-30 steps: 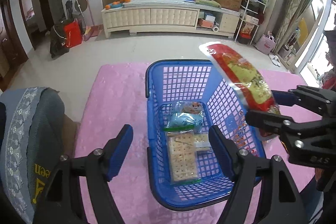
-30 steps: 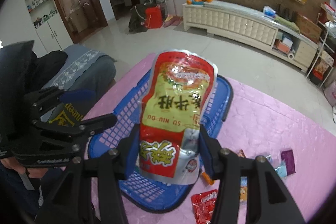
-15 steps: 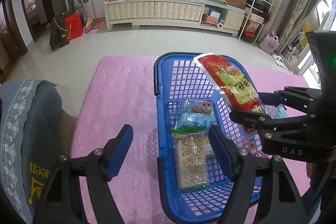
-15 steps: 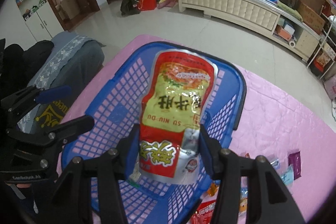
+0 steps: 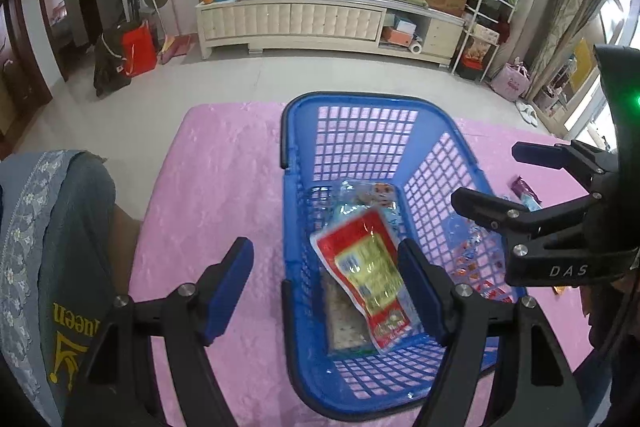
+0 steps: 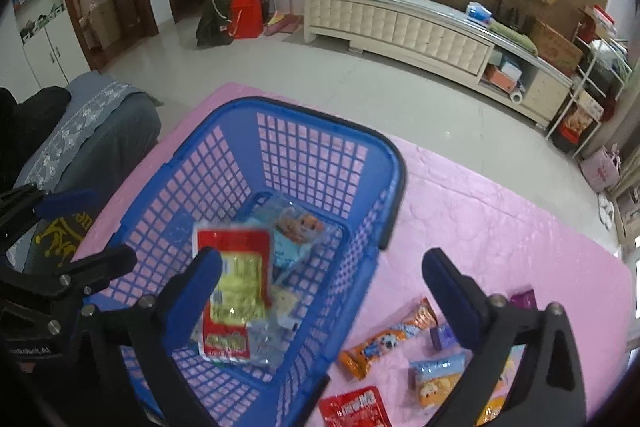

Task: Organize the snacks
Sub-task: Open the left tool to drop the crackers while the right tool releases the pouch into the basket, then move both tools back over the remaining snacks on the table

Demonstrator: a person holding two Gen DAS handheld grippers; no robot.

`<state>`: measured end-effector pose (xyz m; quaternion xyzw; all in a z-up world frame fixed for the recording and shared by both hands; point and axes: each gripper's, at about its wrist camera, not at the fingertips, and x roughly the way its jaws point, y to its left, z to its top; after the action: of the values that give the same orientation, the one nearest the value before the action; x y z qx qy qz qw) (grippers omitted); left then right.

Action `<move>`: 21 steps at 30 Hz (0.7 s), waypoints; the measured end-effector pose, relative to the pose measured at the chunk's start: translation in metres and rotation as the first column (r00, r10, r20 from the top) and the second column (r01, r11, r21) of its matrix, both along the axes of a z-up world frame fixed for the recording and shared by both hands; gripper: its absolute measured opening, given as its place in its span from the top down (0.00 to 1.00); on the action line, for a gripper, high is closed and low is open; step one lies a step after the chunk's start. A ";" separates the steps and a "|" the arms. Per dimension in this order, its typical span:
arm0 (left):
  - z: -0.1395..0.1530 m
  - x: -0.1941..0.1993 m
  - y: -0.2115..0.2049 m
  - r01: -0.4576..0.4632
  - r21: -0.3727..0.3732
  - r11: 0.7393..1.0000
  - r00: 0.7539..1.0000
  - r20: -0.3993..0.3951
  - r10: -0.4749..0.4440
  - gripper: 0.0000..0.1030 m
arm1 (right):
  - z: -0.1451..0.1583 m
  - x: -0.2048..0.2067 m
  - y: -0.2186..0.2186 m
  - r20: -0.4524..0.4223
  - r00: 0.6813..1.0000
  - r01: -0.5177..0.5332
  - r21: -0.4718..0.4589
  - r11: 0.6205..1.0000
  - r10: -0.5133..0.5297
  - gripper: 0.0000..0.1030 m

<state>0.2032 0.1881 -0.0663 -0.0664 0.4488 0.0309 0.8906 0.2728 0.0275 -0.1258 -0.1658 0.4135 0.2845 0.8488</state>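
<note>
- Since the earlier frames the red and yellow snack pouch (image 5: 368, 275) has left my right gripper (image 6: 320, 291); its jaws have just been opening, and nothing sits between them now.
- That pouch shows blurred in both views, lying tilted inside the blue basket (image 5: 292, 211), over the cracker pack (image 5: 340, 323) and partly over the light blue packet (image 6: 296, 231). Whether it has fully settled I cannot tell.
- My right jaws stand spread wide, one finger above the basket interior and the other above the pink worktop (image 6: 480, 211) outside the basket's right wall.
- My left gripper (image 5: 324, 287) hovers with its jaws spread and empty, straddling the basket's left wall without pinching it, as far as I can see.
- I judge this pouch delivered, so that step looks finished.
- Several snacks lie loose on the worktop beside the basket: an orange bar (image 6: 388, 339), a red packet (image 6: 352, 407), a purple wrapper (image 6: 524, 299) and a pale blue packet (image 6: 436, 371).
- My next move would likely be reaching the right gripper toward one of those.
</note>
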 end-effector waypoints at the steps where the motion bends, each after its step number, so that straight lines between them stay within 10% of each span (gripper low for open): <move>1: 0.003 -0.002 -0.004 0.005 0.004 1.000 1.000 0.004 -0.005 0.30 | 0.001 0.000 0.000 -0.001 1.000 0.003 0.003 1.000 -0.003 0.01; 21: 0.057 -0.044 -0.079 0.100 0.053 0.994 0.990 0.092 -0.104 0.20 | 0.060 -0.056 -0.088 0.030 0.996 0.079 0.107 0.991 -0.083 0.01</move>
<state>0.1591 0.1090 -0.0090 -0.0233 0.4082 -0.0070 0.9125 0.2173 -0.0605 -0.0658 -0.1088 0.3896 0.2684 0.8743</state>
